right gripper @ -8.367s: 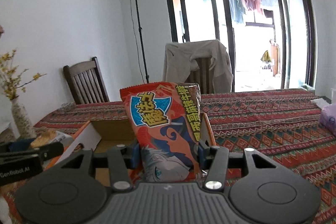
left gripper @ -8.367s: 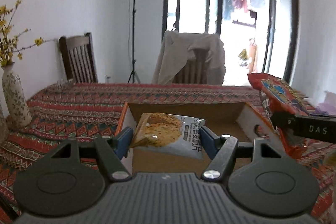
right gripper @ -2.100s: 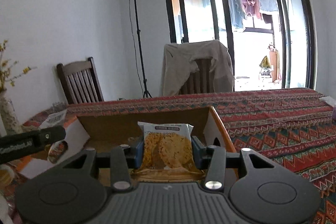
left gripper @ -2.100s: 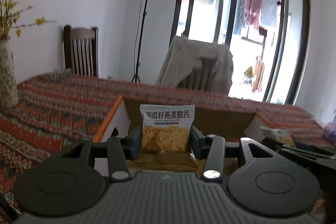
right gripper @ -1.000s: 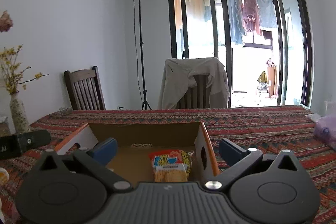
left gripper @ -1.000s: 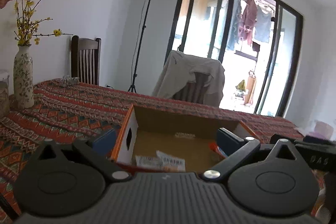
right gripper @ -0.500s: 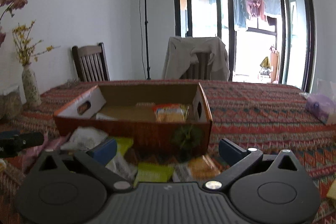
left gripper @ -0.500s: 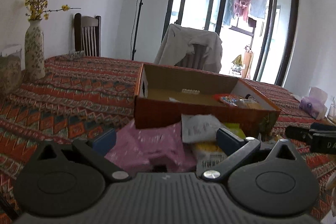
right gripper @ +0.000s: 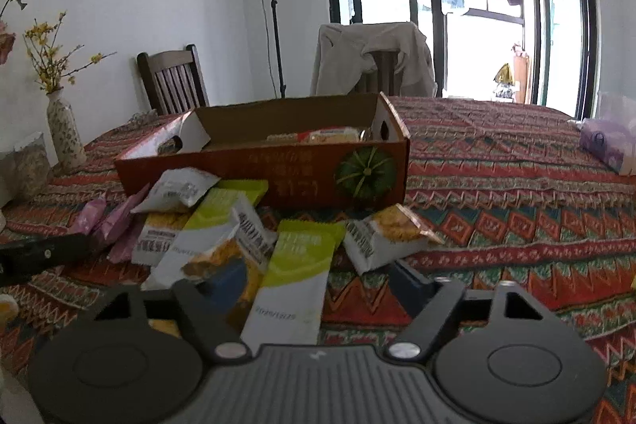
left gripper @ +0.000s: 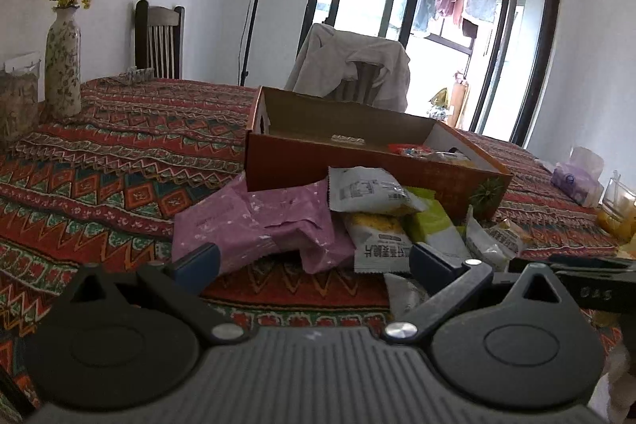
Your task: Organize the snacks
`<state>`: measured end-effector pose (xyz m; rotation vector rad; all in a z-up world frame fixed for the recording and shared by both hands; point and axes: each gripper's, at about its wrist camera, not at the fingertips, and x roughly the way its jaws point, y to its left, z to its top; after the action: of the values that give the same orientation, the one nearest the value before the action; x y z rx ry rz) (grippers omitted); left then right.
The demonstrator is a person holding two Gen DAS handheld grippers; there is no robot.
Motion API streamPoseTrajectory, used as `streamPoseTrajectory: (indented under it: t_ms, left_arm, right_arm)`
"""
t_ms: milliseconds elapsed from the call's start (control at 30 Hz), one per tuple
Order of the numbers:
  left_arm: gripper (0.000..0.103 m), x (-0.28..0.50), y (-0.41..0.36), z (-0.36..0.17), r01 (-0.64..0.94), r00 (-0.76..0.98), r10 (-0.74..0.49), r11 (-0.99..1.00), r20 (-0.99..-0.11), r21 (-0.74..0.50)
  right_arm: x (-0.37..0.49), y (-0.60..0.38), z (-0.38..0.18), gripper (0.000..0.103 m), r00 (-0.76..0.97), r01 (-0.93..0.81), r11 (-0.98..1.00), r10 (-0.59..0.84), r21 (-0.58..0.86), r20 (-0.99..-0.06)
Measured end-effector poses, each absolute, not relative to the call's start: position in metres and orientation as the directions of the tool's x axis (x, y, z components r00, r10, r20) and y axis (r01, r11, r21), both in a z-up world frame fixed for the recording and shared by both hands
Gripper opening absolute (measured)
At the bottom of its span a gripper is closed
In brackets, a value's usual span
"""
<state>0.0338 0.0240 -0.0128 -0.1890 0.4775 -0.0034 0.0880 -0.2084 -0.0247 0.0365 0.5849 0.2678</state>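
Your left claw (left gripper: pixel 312 261) is wide open, empty, its tips straddling the pink packet (left gripper: pixel 254 225) at frame centre. Your right claw (right gripper: pixel 314 279) has just been closing; its jaws flank the green-and-white packet (right gripper: pixel 296 277) low in the frame, but I can't tell if the pads touch it. The snack pile lies on the desk (right gripper: pixel 516 193), just in front of the orange box (right gripper: pixel 278 169), mid-frame, which holds a few packets.
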Motion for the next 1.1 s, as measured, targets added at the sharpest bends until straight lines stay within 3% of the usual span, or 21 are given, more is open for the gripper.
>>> streamPoseTrajectory:
  t_ms: [100,400,500,667,767,1100]
  left_arm:
    - [0.103,0.032,0.022,-0.013,-0.036,0.888,-0.052,0.983,-0.457,-0.181]
    - [0.103,0.031,0.024,-0.016,-0.038,0.883,-0.055,0.981,-0.466,-0.188]
    - [0.103,0.031,0.024,-0.017,-0.037,0.882,-0.056,0.981,-0.468,-0.188]
    - [0.103,0.032,0.024,-0.020,-0.039,0.875,-0.060,0.980,-0.481,-0.193]
    - [0.103,0.032,0.023,-0.022,-0.036,0.873,-0.061,0.981,-0.484,-0.189]
    - [0.103,0.036,0.011,-0.026,-0.022,0.856,-0.059,0.988,-0.514,-0.150]
  right_arm:
    - [0.090,-0.203,-0.028,0.057,0.785,-0.241,0.965,0.256,0.103,-0.565]
    - [0.102,-0.191,-0.038,0.055,0.758,-0.212,0.974,0.213,0.076,-0.616]
    - [0.108,-0.189,-0.043,0.049,0.751,-0.199,0.978,0.194,0.064,-0.631]
    - [0.105,-0.184,-0.047,0.047,0.771,-0.210,0.977,0.181,0.025,-0.611]
    - [0.103,-0.186,-0.047,0.040,0.774,-0.233,0.972,0.203,0.027,-0.601]
    - [0.091,-0.202,-0.045,0.037,0.814,-0.239,0.969,0.233,0.058,-0.532]
